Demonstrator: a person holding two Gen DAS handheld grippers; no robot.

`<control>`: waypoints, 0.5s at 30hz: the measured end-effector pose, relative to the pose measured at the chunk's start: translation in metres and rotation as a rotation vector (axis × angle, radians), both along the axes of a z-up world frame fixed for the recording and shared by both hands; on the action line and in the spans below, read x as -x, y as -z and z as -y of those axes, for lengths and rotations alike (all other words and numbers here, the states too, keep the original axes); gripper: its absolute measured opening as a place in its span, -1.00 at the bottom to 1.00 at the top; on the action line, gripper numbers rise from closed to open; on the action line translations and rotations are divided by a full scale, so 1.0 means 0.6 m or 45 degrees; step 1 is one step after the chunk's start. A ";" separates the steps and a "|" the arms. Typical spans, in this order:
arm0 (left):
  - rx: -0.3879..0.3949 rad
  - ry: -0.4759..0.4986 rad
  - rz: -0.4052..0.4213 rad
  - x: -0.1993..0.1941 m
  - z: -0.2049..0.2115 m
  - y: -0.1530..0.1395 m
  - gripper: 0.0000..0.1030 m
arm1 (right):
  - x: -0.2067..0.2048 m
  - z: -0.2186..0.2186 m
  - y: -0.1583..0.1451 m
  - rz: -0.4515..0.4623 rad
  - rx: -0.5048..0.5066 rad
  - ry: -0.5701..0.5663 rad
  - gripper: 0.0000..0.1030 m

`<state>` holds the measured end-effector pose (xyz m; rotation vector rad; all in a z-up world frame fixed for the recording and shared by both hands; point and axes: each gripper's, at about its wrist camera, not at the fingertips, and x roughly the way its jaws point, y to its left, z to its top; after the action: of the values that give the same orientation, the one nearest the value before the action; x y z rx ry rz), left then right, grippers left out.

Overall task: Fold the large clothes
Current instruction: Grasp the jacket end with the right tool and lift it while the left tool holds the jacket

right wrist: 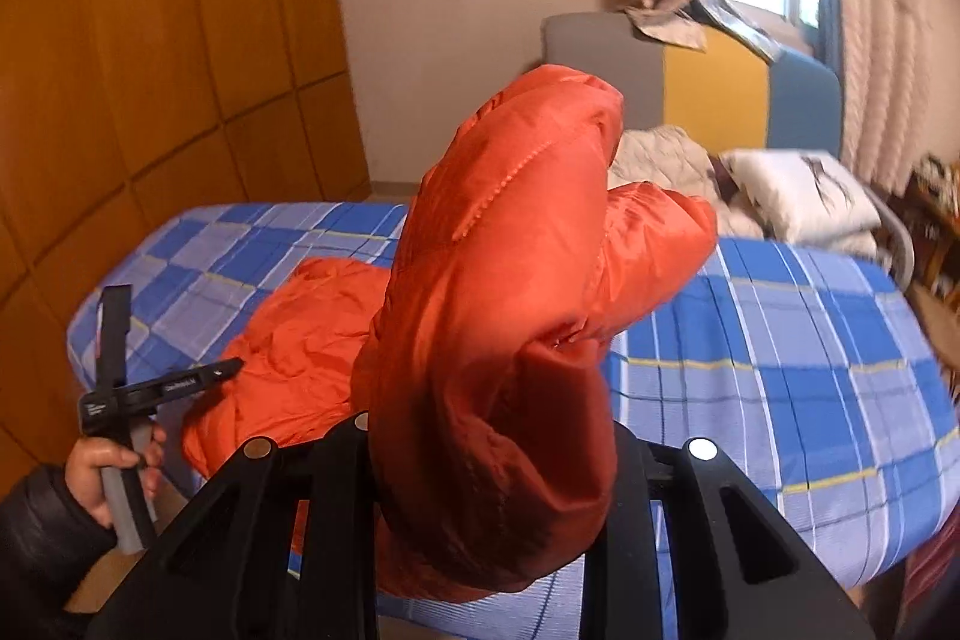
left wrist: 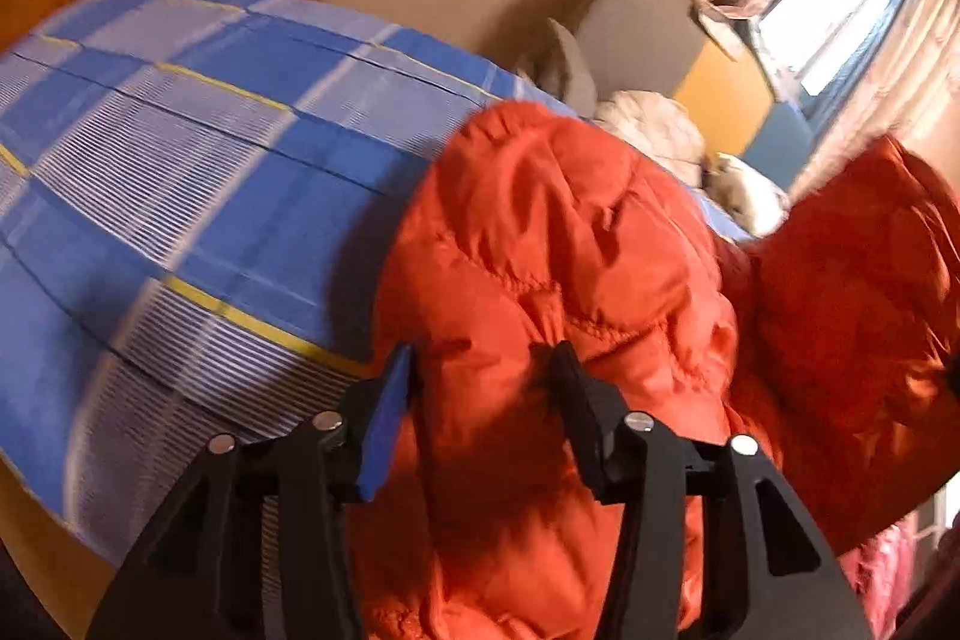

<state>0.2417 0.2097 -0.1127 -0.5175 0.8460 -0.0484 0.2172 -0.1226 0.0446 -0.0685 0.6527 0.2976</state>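
Orange puffer jacket [right wrist: 492, 280] is partly lifted off the bed [right wrist: 780, 340], which carries a blue checked sheet. Right tool [right wrist: 486, 436]: clenched on a thick fold of the jacket; the fabric fills the gap between its fingers and rises above them in a bulging, twisted loop, so the fingertips themselves are hidden. The rest of the jacket trails down to the left and lies on the sheet near the bed's left edge. Left tool [left wrist: 480, 370]: jaws parted, with quilted jacket fabric bulging between them; the blue-padded finger [left wrist: 384, 418] stands at the fabric's left edge and the black finger [left wrist: 576, 400] is sunk into a crease. Whether the pads actually press the fabric cannot be told from the left wrist view, which is motion-blurred. In the right wrist view the left tool's body [right wrist: 138, 388] appears at lower left, held by a hand [right wrist: 114, 466] in a dark sleeve. At the head of the bed lie a cream quilted garment [right wrist: 666, 160] and a white pillow [right wrist: 804, 196], before a grey, yellow and blue headboard [right wrist: 714, 88]. Curtains [right wrist: 882, 40] frame a bright window.
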 end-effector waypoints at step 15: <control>0.186 0.109 0.036 0.009 -0.015 0.009 -0.31 | 0.019 -0.263 0.087 0.030 0.406 -0.390 -0.49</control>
<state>0.2365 0.2186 -0.1184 -0.6162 0.8406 -0.1972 0.2056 0.0351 -0.0075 -0.4797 0.6614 0.4847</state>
